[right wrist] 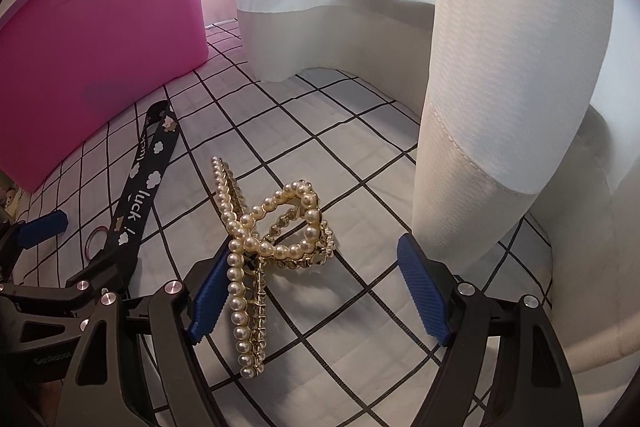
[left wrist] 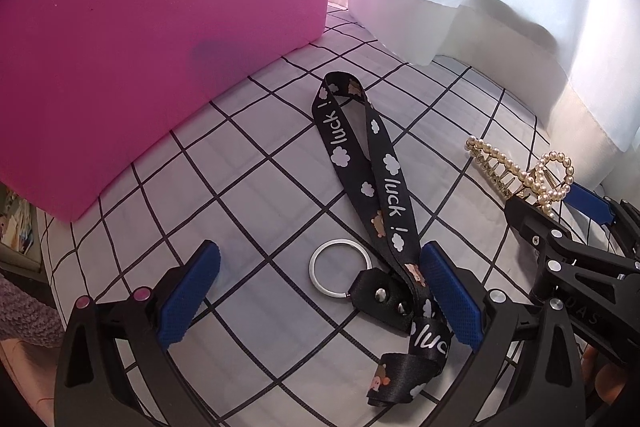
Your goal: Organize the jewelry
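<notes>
On the checked cloth, lanyard [left wrist: 376, 187] lies at 12 o'clock betw wide left gripper [left wrist: 320, 303]: soft, light; grab near the ring. Hair clip [right wrist: 264, 247], stiff, slippery pearls, sits betw wide right gripper [right wrist: 320, 295], unheld.

pink bin [left wrist: 140, 27]: top cut off | lanyard [left wrist: 384, 195]: tail behind left pad

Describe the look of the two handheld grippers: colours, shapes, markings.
Both the left gripper and the right gripper have matte black, open-frame plastic fingers tipped with textured blue pads, joined by round silver pivot pins. One arm carries faint "GenRobot" lettering.
</notes>
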A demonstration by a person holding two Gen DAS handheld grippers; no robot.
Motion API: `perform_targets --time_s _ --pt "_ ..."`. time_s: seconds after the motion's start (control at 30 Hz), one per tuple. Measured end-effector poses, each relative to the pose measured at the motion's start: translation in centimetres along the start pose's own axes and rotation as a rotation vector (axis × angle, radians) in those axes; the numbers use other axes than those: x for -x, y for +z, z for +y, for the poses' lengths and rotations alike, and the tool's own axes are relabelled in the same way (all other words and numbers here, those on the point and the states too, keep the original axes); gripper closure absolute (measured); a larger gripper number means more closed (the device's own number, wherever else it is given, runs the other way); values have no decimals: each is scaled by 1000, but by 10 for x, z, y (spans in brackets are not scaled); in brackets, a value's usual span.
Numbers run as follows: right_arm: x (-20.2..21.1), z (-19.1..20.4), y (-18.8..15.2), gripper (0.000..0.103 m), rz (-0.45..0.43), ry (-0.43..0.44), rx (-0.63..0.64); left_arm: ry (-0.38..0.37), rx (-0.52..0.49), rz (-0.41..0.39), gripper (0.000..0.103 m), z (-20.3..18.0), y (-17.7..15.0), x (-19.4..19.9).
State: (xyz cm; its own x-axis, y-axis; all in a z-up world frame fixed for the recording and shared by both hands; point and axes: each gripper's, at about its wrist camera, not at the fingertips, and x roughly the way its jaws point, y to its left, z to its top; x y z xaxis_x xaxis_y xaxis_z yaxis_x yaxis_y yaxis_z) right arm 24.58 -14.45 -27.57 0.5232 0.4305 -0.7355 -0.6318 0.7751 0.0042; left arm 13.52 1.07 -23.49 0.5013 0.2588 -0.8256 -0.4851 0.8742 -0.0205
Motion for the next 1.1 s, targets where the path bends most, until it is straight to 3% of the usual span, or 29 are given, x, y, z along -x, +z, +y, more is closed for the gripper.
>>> perform_targets --time_s 0.17,0.27,0.33,0.43,0.63,0.7,0.9,1.1 --pt "4 1 -3 32 -4 13 8 -7 -12 -14 13 1 -5 7" --pt "8 7 -4 50 -12 20 27 -23 -26 -24 26 -1 -8 12" --pt "9 9 -5 58 -14 21 36 -35 -34 -31 39 -2 -9 15" --pt "12 8 -8 58 -18 31 20 -51 -27 -40 60 2 -9 18" --pt "17 2 -13 58 -22 39 -25 -99 21 -35 78 17 -6 19" --pt "20 2 -16 58 -18 50 -36 -108 17 -28 99 19 -6 20" --pt "31 1 -25 58 -9 67 -64 -133 16 -7 99 24 -9 23" --pt "37 0 -28 58 -8 65 -64 -151 12 -38 99 26 -7 32"
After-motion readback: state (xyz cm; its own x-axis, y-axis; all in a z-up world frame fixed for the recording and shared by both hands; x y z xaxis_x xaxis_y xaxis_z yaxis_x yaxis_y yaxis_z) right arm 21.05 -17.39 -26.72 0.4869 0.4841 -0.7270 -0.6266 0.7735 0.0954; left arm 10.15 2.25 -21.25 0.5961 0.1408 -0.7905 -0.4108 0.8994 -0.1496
